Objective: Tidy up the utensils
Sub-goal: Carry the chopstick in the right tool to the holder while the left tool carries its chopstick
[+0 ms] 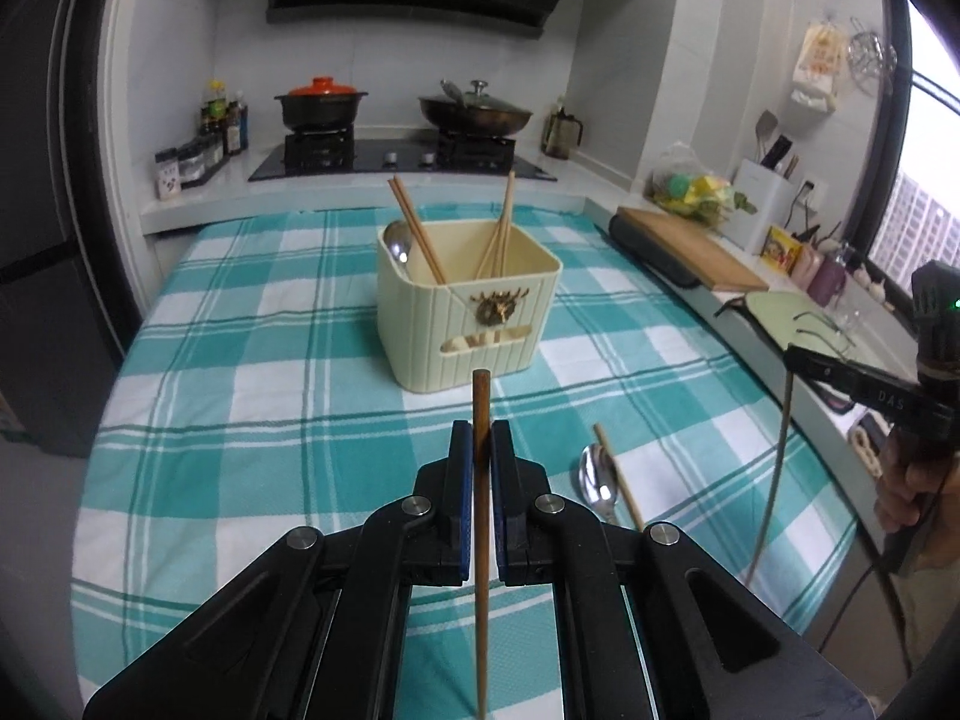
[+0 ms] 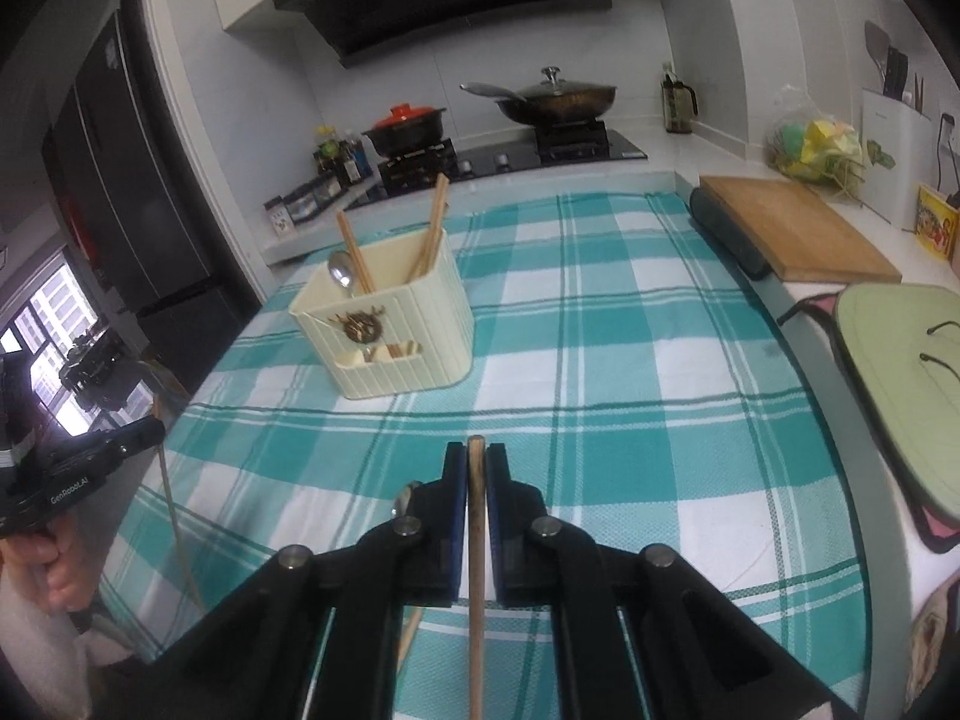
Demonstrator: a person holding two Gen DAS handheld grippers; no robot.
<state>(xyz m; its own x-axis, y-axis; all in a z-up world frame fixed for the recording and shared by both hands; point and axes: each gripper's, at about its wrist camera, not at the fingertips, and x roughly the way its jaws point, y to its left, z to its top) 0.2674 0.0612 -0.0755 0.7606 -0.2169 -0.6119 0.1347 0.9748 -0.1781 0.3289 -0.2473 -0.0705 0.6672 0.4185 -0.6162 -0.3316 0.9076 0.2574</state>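
Observation:
A cream utensil holder (image 1: 474, 312) (image 2: 390, 330) stands on the checked cloth and holds several chopsticks and a spoon. My left gripper (image 1: 480, 438) is shut on a dark brown chopstick (image 1: 480, 402), held above the cloth in front of the holder. My right gripper (image 2: 476, 459) is shut on a lighter wooden chopstick (image 2: 476, 540). A steel spoon (image 1: 597, 480) and another chopstick (image 1: 618, 477) lie on the cloth just right of my left gripper. The spoon's tip shows beside my right gripper (image 2: 405, 495). The other gripper appears at the edge of each view.
The teal checked cloth (image 1: 240, 360) covers the table. A wooden cutting board (image 2: 792, 228) and a green mat (image 2: 900, 348) sit on the counter to the right. A stove with a red-lidded pot (image 1: 321, 102) and a wok (image 1: 474, 111) stands behind.

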